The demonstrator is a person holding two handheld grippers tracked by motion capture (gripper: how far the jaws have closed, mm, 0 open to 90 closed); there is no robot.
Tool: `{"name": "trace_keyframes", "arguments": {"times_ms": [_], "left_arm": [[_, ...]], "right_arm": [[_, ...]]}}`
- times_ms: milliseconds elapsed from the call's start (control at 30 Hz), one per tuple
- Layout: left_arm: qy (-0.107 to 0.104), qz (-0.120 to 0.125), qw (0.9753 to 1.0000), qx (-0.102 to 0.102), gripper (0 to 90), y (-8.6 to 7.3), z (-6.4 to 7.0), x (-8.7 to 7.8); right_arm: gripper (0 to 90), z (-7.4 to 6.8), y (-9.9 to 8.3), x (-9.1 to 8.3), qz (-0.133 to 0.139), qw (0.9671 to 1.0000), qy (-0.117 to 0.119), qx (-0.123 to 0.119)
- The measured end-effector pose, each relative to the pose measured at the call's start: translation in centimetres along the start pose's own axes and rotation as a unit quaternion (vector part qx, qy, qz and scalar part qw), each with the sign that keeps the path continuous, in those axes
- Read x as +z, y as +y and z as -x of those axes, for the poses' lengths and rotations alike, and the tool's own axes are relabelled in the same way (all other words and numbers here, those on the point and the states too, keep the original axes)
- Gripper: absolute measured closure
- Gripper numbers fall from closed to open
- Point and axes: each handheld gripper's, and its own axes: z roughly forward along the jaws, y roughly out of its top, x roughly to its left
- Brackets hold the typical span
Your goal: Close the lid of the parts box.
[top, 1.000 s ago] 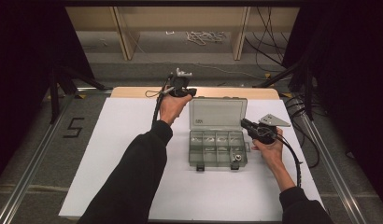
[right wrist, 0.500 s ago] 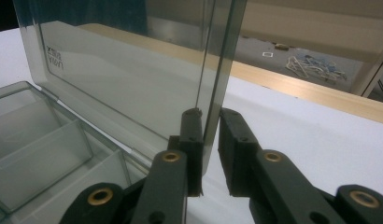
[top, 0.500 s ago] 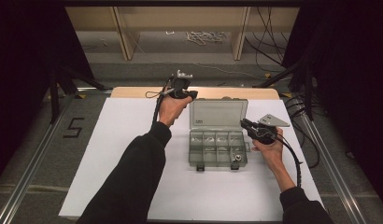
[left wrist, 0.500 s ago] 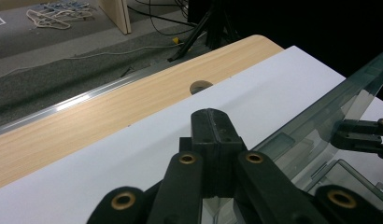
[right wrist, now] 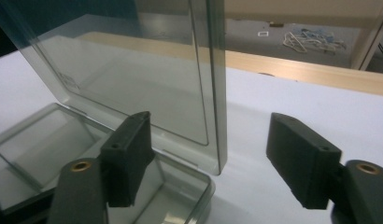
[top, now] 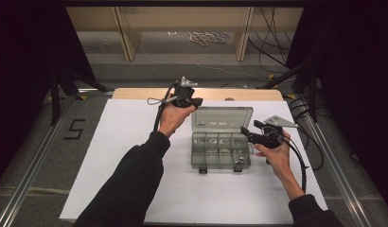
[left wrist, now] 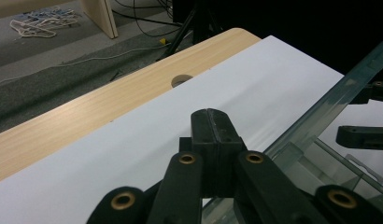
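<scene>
Clear plastic organizer box (top: 221, 150) is seen mid-table, lid (top: 222, 118) raised. Beside the lid's left edge, the left gripper (left wrist: 212, 122) is held shut; the right gripper (right wrist: 213, 154), wide open, straddles its right edge. Careless contact could likely slam it shut.

Clear grey box (top: 221, 150), black claws, white tbl cover (top: 126, 156).

A wooden table (top: 135, 93) carries a white sheet (top: 121, 156); the clear box (top: 220, 151) sits on the sheet, seemingly right of centre.
</scene>
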Motion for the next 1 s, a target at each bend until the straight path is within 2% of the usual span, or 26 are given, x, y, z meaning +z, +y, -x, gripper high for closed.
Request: {"name": "trace_keyframes", "arguments": {"times_ms": [67,100,233,267,300,367,400,467,500,533,567,600,633,667,700,767,800,833,900,933,967,1000], "left_arm": [[-0.004,0.005,1.0000,-0.003,89.6,-0.2,0.1,-0.1],[-0.005,0.003,1.0000,-0.003,89.6,-0.3,0.2,-0.3],[-0.013,0.010,0.9999,-0.004,89.6,-0.7,0.4,-0.6],[-0.014,0.012,0.9998,-0.005,89.6,-0.8,0.5,-0.6],[-0.016,0.013,0.9998,-0.003,89.6,-0.8,0.6,-0.7],[-0.018,0.018,0.9997,-0.008,89.6,-1.0,0.7,-0.8],[-0.022,0.016,0.9996,-0.003,89.7,-1.1,0.7,-0.8],[-0.024,0.016,0.9996,-0.002,89.7,-1.4,0.8,-0.9],[-0.026,0.015,0.9995,-0.003,89.7,-1.5,0.9,-1.0],[-0.025,0.018,0.9995,-0.003,89.7,-1.6,1.0,-1.0],[-0.027,0.019,0.9994,-0.003,89.6,-1.8,1.1,-1.1],[-0.029,0.019,0.9994,0.001,89.7,-2.0,1.2,-1.2],[-0.029,0.020,0.9994,0.001,89.7,-2.1,1.4,-1.2],[-0.032,0.023,0.9992,-0.001,89.7,-2.3,1.6,-1.3],[-0.032,0.022,0.9992,0.005,89.7,-2.5,1.7,-1.4],[-0.035,0.024,0.9991,0.006,89.7,-2.8,2.0,-1.5],[-0.043,0.023,0.9988,0.006,89.7,-3.0,2.1,-1.6],[-0.043,0.026,0.9987,0.003,89.7,-3.2,2.2,-1.6],[-0.042,0.025,0.9988,0.007,89.7,-3.7,2.4,-1.7],[-0.042,0.025,0.9988,0.009,89.7,-4.0,2.5,-1.7],[-0.045,0.029,0.9985,0.002,89.7,-4.2,2.7,-1.7],[-0.047,0.024,0.9986,0.007,89.7,-4.4,2.7,-1.9]], "right_arm": [[27.4,-0.3,0.2,-0.7,-0.005,1.0000,-0.003,0.006],[27.3,-0.3,0.2,-1.1,-0.004,1.0000,-0.008,-0.001],[24.4,-0.8,0.5,-2.3,-0.010,0.9999,-0.006,0.001],[23.5,-0.8,0.6,-2.7,-0.013,0.9998,-0.011,-0.010],[22.4,-1.1,0.6,-2.8,-0.011,0.9999,-0.002,-0.007],[19.8,-1.4,0.6,-3.2,-0.014,0.9999,0.002,-0.004],[19.7,-1.5,0.6,-3.6,-0.018,0.9998,0.001,-0.002],[18.4,-1.7,0.5,-4.0,-0.010,0.9999,0.001,-0.009],[17.8,-1.8,0.6,-4.4,-0.018,0.9997,-0.006,-0.016],[17.5,-2.0,0.5,-4.6,-0.017,0.9998,0.002,-0.012],[17.1,-2.1,0.5,-4.9,-0.012,0.9997,0.000,-0.023],[16.9,-2.3,0.6,-5.4,-0.022,0.9995,-0.002,-0.021],[16.6,-2.3,0.5,-5.5,-0.008,0.9997,-0.001,-0.023],[16.4,-2.4,0.6,-6.1,-0.023,0.9995,-0.002,-0.023],[16.3,-2.6,0.4,-6.1,-0.005,0.9998,0.004,-0.019],[16.2,-2.8,0.4,-6.8,-0.006,0.9997,0.000,-0.023],[16.2,-2.9,0.3,-6.9,0.006,0.9996,0.000,-0.028],[16.2,-3.1,0.2,-7.2,-0.001,0.9997,0.002,-0.024],[16.1,-3.4,-0.1,-7.3,0.009,0.9996,0.010,-0.023],[16.1,-3.5,-0.1,-7.5,0.008,0.9995,0.012,-0.027],[16.1,-3.7,-0.2,-7.6,0.010,0.9996,0.016,-0.023],[16.1,-3.8,-0.2,-7.8,0.008,0.9995,0.019,-0.025]]}}
